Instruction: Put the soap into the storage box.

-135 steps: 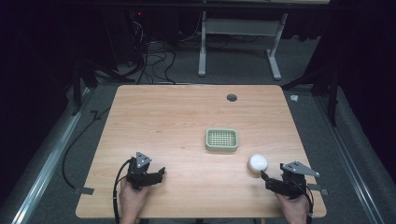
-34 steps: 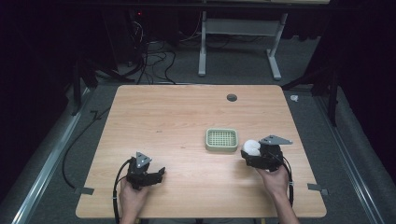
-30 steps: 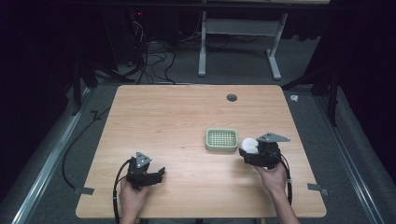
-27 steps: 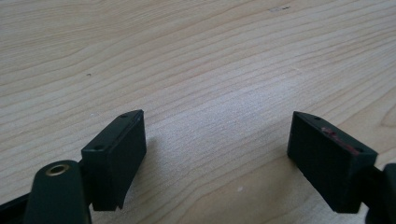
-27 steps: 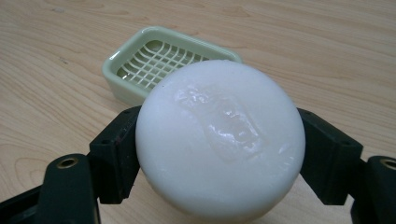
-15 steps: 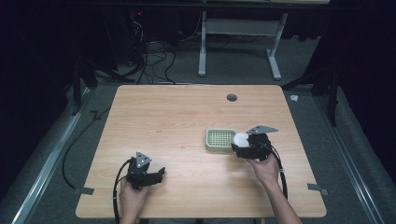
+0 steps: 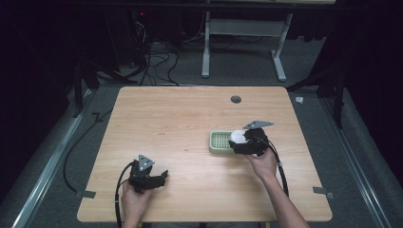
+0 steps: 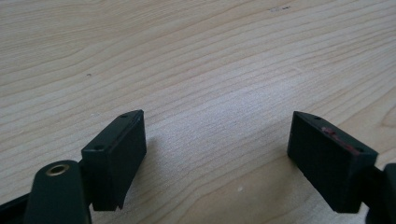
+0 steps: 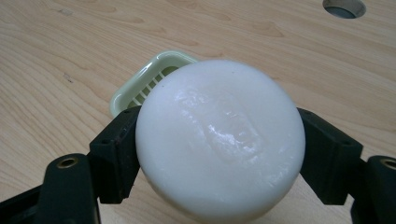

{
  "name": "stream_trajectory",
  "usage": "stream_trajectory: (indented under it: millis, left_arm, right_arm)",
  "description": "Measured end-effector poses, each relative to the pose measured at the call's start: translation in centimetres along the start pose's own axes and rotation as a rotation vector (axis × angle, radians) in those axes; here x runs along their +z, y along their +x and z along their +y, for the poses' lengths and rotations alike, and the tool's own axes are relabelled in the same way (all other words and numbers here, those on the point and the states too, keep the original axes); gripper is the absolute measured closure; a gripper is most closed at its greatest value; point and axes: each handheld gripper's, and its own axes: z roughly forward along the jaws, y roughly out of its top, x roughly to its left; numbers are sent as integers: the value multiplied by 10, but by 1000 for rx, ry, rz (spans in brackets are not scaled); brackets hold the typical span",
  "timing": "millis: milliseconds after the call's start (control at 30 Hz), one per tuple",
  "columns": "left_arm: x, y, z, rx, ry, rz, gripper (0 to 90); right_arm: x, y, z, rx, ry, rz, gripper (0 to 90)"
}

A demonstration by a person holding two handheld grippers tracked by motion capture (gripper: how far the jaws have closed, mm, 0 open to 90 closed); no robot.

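Over the right end of the pale green soap dish (image 7: pixel 221 141), the right gripper (image 7: pixel 241 144) hangs with a round white bar of soap (image 7: pixel 237 137) pinched between its two black jaws. From the right gripper view the soap (image 9: pixel 219 140) bulges well past both jaws, and the ribbed rim of the dish (image 9: pixel 140 88) peeks out behind it, lower and to the left. Whether the soap touches the dish I cannot tell. Well apart from the dish, toward the near left corner of the wooden table (image 7: pixel 166 118), the left gripper (image 7: pixel 159 178) rests in the person's hand, its jaws spread wide with only bare wood between them.
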Motion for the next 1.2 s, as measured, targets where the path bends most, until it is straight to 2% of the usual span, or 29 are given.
stream_trajectory:
  millis: [400,667,1200]
  left_arm:
    - [0,0,0,0,0,-1,199]
    - [0,0,0,-1,0,-1,200]
    - [0,0,0,-1,0,-2,200]
  right_arm:
    - [19,8,17,-26,10,17,247]
    - [35,9,16,-22,36,22,246]
    - [55,12,15,-20,68,18,246]
